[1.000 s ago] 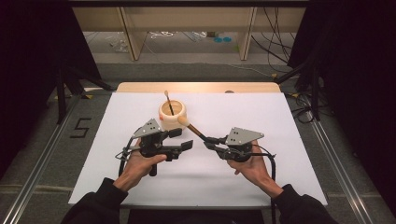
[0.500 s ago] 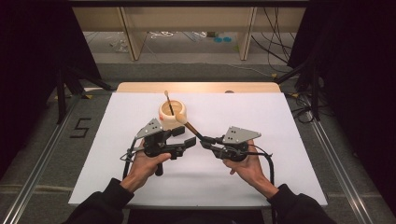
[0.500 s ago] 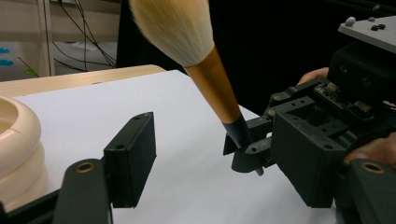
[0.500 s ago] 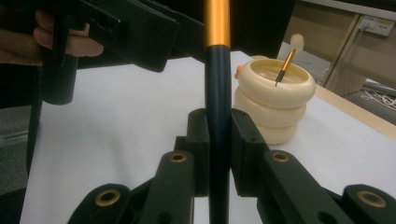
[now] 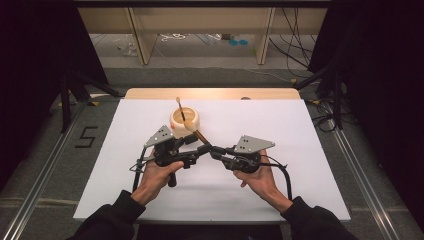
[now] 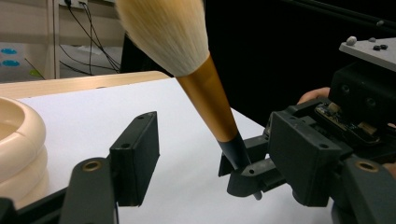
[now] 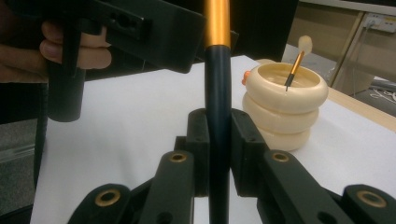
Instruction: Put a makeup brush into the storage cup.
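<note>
Showing cream bristles, the brush tapers orange-to-black.

We see the white worktop brightly lit from above, with darkness along both sides of the high view and only faint shadows. In the left gripper view the brush bristles blur softly. In the right gripper view the near claw is soft, the cream holder sharper.
</note>
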The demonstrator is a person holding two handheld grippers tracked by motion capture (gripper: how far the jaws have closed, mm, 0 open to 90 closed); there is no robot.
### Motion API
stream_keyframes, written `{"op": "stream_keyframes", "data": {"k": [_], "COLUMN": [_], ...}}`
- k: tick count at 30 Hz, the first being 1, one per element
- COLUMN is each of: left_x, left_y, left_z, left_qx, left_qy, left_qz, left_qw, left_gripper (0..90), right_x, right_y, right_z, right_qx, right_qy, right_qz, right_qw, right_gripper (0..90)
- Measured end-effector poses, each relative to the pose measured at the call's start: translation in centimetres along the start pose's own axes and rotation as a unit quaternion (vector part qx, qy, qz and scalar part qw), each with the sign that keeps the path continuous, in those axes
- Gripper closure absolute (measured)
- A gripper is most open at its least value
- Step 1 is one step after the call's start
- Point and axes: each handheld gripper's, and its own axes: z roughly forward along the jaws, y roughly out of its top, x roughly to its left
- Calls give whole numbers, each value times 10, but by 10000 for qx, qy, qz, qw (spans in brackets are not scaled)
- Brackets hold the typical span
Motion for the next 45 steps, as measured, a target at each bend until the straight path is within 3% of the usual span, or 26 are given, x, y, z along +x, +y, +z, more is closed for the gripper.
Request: {"op": "stream_keyframes", "data": {"k": [6, 9, 19, 28, 30, 32, 35, 40, 45], "left_x": [0, 1, 4, 3, 3, 3, 4, 4, 3], "left_y": [1, 1, 0, -1, -1, -1, -1, -2, -2], "left_z": [1, 1, 3, 3, 4, 4, 4, 5, 5], "left_qx": [-108, -134, -282, -341, -362, -383, -396, -398, -433], "left_qy": [18, 29, 7, 20, 26, 24, 11, 29, 8], "left_qz": [-68, -91, -264, -340, -354, -374, -477, -457, -457], "left_qw": [9999, 9999, 9993, 9988, 9987, 9986, 9981, 9982, 9980], "left_gripper": [357, 369, 430, 485, 497, 504, 510, 532, 562], "right_x": [1, 1, 2, 1, 2, 2, 3, 2, 3], "right_y": [0, 0, 0, 0, -1, 0, 0, 0, 0], "right_z": [3, 4, 6, 8, 7, 8, 9, 10, 11], "right_qx": [-86, -92, -179, -248, -198, -224, -200, -263, -220], "right_qy": [-38, 63, -57, -26, 25, -42, 2, -40, 12], "right_qz": [44, 74, -8, 45, 170, 95, 186, 141, 278], "right_qw": [9999, 9999, 9998, 9997, 9997, 9997, 9996, 9995, 9994], "right_gripper": [797, 797, 797, 797, 797, 797, 797, 797, 797]}}
